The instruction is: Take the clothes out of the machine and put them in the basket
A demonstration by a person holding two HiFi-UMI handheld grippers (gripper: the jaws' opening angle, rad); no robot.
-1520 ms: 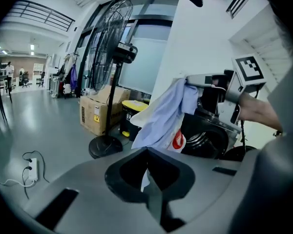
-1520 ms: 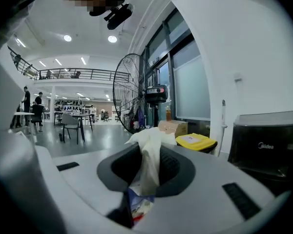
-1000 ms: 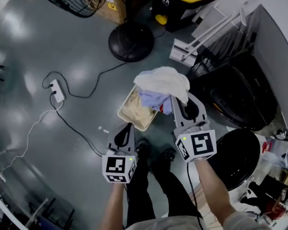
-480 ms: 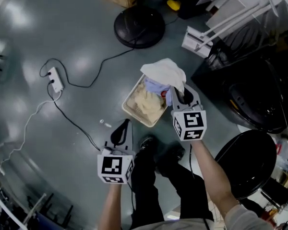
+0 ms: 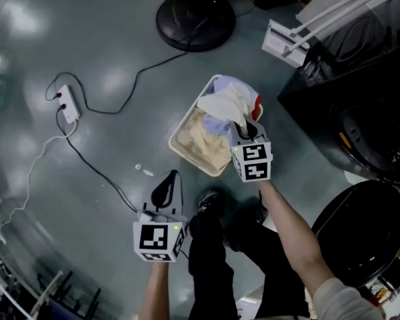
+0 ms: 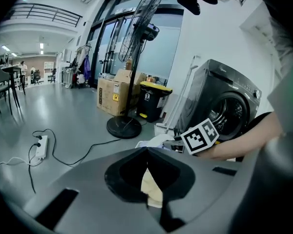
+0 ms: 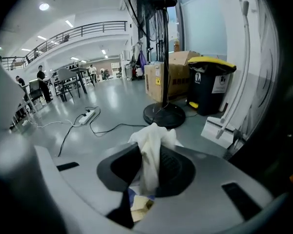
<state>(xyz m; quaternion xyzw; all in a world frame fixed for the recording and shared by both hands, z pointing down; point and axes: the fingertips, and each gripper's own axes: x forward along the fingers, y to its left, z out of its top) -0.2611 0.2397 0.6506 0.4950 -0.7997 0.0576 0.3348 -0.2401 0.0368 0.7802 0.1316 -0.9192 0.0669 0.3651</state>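
Observation:
A beige basket (image 5: 185, 117) stands on the grey floor with cream clothes (image 5: 199, 142) in it. My right gripper (image 5: 243, 131) is at the basket's right rim, shut on a white cloth (image 5: 230, 102) that drapes over a lavender garment (image 5: 217, 125) on top of the pile. In the right gripper view the white cloth (image 7: 150, 165) is pinched between the jaws of the right gripper (image 7: 151, 145). My left gripper (image 5: 171, 177) hangs below the basket's near corner, shut and holding nothing; its tips (image 6: 147, 150) meet. The dark washing machine (image 5: 367, 132) is on the right, its round door (image 5: 357, 232) swung open.
A fan's round base (image 5: 195, 19) stands beyond the basket. A power strip (image 5: 65, 105) and its cables trail over the floor at the left. A white floor tool (image 5: 287, 42) leans by the machine. The person's shoes (image 5: 207, 202) are just in front of the basket.
Both grippers have come down. The right one has lowered the white and lavender clothes from above the basket onto the pile inside it. The left gripper has sunk and stays shut.

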